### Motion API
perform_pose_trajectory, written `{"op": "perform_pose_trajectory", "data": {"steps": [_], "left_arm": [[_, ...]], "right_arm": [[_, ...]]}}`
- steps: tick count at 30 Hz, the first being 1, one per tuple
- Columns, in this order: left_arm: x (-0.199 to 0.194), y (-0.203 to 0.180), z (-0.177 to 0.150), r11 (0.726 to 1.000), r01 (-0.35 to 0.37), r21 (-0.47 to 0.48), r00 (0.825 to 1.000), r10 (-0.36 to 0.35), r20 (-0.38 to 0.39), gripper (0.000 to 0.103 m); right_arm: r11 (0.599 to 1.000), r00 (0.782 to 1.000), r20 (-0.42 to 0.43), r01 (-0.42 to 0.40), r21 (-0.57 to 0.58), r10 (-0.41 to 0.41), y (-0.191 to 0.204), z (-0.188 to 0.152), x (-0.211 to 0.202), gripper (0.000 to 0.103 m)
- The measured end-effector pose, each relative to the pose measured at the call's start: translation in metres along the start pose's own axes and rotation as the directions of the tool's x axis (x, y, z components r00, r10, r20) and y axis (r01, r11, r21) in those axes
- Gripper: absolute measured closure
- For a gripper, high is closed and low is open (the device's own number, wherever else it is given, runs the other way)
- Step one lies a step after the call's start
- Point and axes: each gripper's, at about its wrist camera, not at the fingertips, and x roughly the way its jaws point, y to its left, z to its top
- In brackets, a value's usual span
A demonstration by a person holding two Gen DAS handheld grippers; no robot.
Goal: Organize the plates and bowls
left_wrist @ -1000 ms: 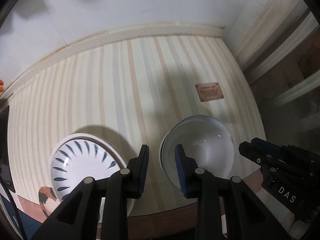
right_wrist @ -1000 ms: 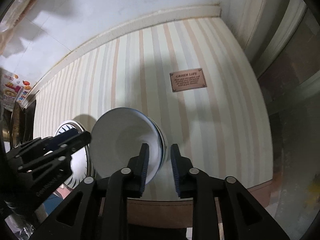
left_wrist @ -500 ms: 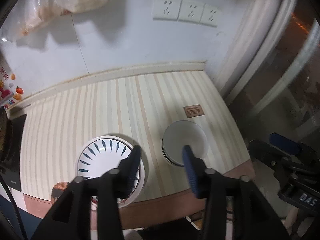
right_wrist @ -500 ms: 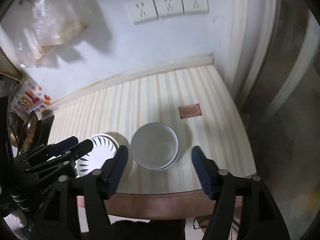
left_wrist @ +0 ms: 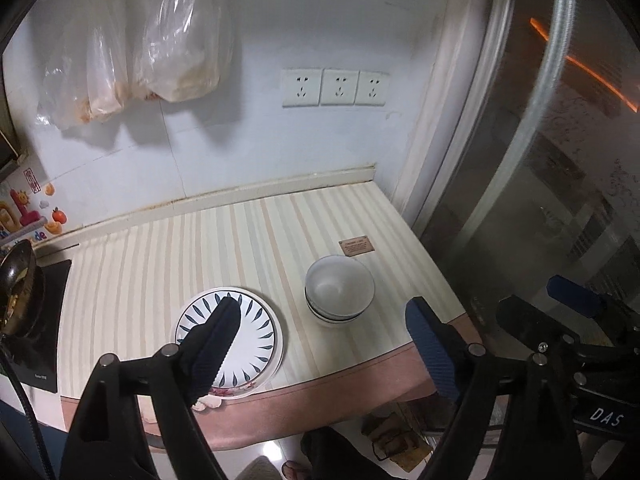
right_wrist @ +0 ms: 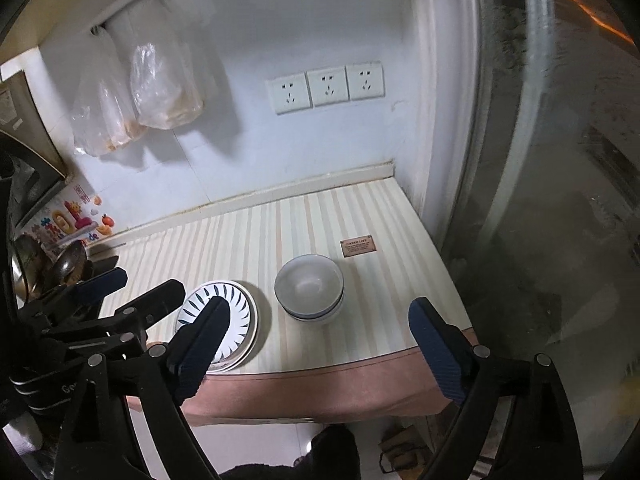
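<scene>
A stack of white bowls [left_wrist: 339, 290] stands on the striped counter near its right front, also in the right wrist view [right_wrist: 310, 287]. A stack of plates, the top one white with blue leaf marks [left_wrist: 250, 330], lies to its left near the front edge [right_wrist: 236, 320]. My left gripper [left_wrist: 320, 330] is open and empty, held well above and in front of the counter. My right gripper [right_wrist: 318, 328] is open and empty too, also back from the counter. The left gripper shows at the left of the right wrist view [right_wrist: 120, 292].
A small brown label [left_wrist: 357, 246] lies behind the bowls. A black cooktop [left_wrist: 40, 320] with a pan [left_wrist: 18, 280] is at the left. Plastic bags [left_wrist: 176, 48] hang on the wall beside three sockets [left_wrist: 335, 87]. A glass door [left_wrist: 540, 160] closes the right side.
Both grippers have opened wide and pulled up and back from the counter. The bowls and plates stay in place and now look much smaller.
</scene>
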Motion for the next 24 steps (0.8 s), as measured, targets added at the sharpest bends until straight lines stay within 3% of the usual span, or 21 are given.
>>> {"op": "perform_pose_trajectory", "data": {"steps": [5,11,18,24], "left_arm": [[-0.009,-0.001,0.000,1.000,0.003,0.011,1.000,-0.003,0.015,0.019],[0.008,0.000,0.003,1.000,0.017,-0.002,1.000,-0.017,-0.017,0.019],[0.068,0.002,0.012,1.000,0.006,-0.011,0.993,-0.007,-0.116,0.019],[0.137,0.008,0.021,1.000,-0.017,-0.013,0.975,0.014,-0.222,0.019]], "right_arm": [[1.000,1.000,0.016,-0.004,0.021,0.004,-0.008,-0.005,-0.016,0.010],[0.999,1.000,-0.020,-0.013,0.043,0.014,-0.020,0.003,0.007,0.010],[0.994,0.991,-0.115,-0.057,0.092,0.068,-0.043,0.014,0.082,0.010],[0.985,0.965,-0.228,-0.096,0.142,0.127,-0.062,0.017,0.167,0.010]]}}
